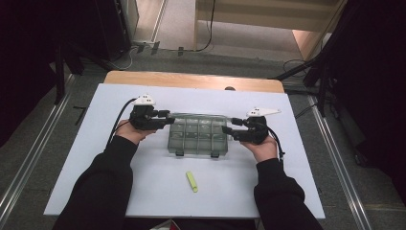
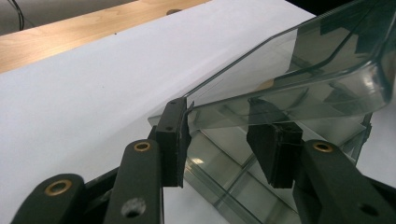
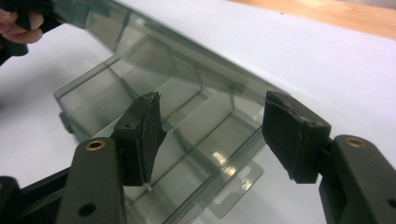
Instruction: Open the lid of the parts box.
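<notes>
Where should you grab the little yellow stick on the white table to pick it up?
Grab the small yellow-green stick around its middle, coming straight down from above. It lies flat on the white table sheet, long and thin, so the jaws should close across its narrow width, not its length. It lies apart from the clear plastic compartment box, so nothing seems to crowd the approach.
</notes>
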`<state>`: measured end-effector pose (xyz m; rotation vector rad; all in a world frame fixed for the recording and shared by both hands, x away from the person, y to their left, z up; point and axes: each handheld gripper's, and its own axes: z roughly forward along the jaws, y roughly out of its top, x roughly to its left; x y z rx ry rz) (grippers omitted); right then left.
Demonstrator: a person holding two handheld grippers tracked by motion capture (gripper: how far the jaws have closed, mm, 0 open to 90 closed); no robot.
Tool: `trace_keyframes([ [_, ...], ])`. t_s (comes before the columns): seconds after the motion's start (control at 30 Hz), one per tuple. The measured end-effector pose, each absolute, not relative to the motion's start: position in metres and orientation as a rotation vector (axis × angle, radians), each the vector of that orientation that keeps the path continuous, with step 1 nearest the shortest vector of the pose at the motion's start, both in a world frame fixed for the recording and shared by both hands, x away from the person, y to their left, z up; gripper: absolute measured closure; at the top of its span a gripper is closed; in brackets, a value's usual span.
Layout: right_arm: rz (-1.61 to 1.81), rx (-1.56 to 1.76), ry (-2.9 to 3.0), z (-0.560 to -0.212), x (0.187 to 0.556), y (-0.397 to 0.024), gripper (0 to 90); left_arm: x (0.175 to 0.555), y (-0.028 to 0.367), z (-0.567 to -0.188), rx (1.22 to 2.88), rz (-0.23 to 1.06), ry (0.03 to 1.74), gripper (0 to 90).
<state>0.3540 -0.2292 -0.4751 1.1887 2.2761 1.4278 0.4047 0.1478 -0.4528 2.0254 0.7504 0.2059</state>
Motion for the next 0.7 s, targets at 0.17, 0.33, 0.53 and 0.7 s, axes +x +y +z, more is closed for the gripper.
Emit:
trace_keyframes([
  [0.17, 1.413, 1.167, 2.281, -0.473, 0.361, -0.229, 41.4, 0.404, 0.147, -0.453, 2.031, 0.215, 0.751, 57.3],
  [0.33, 1.417, 1.165, 2.275, -0.473, 0.366, -0.228, 43.7, 0.405, 0.147, -0.453, 2.025, 0.214, 0.751, 57.2],
  [0.53, 1.415, 1.153, 2.267, -0.472, 0.370, -0.225, 48.7, 0.405, 0.146, -0.453, 2.017, 0.221, 0.757, 56.6],
  [0.7, 1.408, 1.152, 2.240, -0.468, 0.371, -0.225, 53.4, 0.405, 0.146, -0.453, 2.015, 0.229, 0.760, 56.0],
])
